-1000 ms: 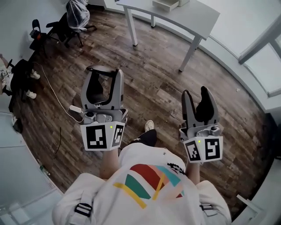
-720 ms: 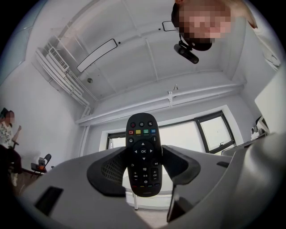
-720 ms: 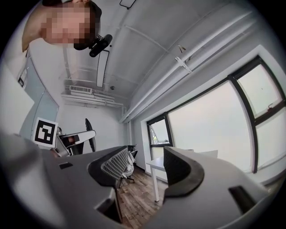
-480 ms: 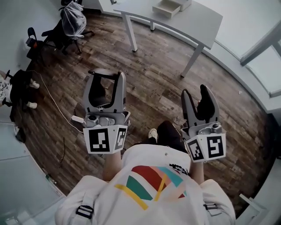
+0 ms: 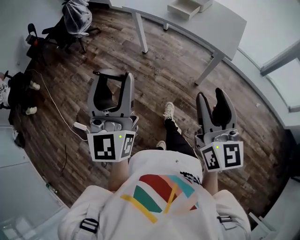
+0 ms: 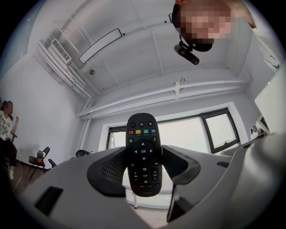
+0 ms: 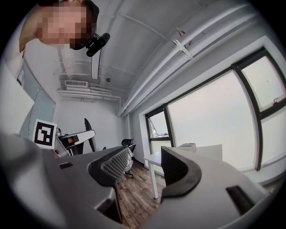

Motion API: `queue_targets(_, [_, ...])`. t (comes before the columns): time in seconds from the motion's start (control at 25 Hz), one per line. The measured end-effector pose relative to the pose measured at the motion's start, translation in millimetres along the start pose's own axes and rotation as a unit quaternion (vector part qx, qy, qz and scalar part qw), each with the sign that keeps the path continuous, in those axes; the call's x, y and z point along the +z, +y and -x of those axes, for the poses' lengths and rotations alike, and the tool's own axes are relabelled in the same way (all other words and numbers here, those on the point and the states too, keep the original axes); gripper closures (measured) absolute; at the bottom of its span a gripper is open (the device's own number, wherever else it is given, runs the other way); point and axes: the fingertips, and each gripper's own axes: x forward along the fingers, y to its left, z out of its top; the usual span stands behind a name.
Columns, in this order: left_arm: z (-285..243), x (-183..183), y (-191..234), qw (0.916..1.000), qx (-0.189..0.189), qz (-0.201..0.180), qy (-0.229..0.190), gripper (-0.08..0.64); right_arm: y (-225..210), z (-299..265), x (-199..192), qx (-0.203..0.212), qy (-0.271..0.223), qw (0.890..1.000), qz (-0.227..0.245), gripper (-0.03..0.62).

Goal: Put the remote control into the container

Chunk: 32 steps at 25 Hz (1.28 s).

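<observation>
A black remote control [image 6: 143, 154] with coloured buttons stands upright between the jaws of my left gripper [image 6: 143, 170], which is shut on its lower half. In the head view the left gripper [image 5: 111, 77] is held over the wood floor with the remote [image 5: 103, 96] dark between its fingers. My right gripper [image 5: 211, 96] is open and holds nothing; in its own view the right gripper [image 7: 140, 167] shows only floor between the jaws. A shallow white box [image 5: 185, 7] sits on the white table [image 5: 220, 21] ahead.
Table legs [image 5: 140, 33] stand on the wood floor ahead. Black office chairs [image 5: 61, 28] and a bagged bundle [image 5: 75, 14] are at the far left. A white cable [image 5: 51, 105] trails over the floor. The person's shoe [image 5: 168, 111] is stepping forward between the grippers.
The person has walked forward, one leg now stepping out ahead, and the table has shifted right in view. Both grippers keep their poses; the left still holds the remote.
</observation>
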Motion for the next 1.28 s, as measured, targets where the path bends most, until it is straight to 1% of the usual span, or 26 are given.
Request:
queue_targets(0.2, [-58, -24, -4, 0.9997, -0.018, 0.011, 0.011, 0.307, -33, -64, -8, 0.017, 0.005, 0.999, -0.029, 0.364])
queue_targets(0.32, [-105, -26, -5, 0.9996, -0.026, 0.008, 0.007, 0.307, -58, -106, 3, 0.015, 0.002, 1.0, -0.022, 0.364])
queue_targets(0.48, [-166, -25, -8, 0.9992, -0.039, 0.004, 0.0, 0.307, -89, -154, 14, 0.01, 0.0, 1.0, -0.027, 0.364])
queue_targets(0.64, [-224, -34, -15, 0.9982, -0.056, 0.018, -0.015, 0.307, -124, -198, 20, 0.001, 0.001, 1.0, -0.025, 0.364])
queue_targets(0.76, [-268, -41, -19, 0.9975, -0.063, 0.017, -0.028, 0.307, -150, -234, 23, -0.002, 0.004, 1.0, -0.015, 0.364])
queue_targets(0.96, [-319, -55, -7, 0.9985, -0.048, 0.014, -0.02, 0.307, -178, -282, 22, 0.007, 0.015, 1.0, -0.016, 0.364])
queue_targets(1.16, [-345, -68, 10, 0.9996, -0.029, 0.007, -0.002, 0.307, -193, -304, 14, 0.01, 0.031, 0.999, -0.024, 0.364])
queue_targets(1.28, [-365, -75, 13, 0.9995, -0.032, 0.004, -0.001, 0.307, -206, -315, 9, 0.0, 0.034, 0.999, -0.029, 0.364])
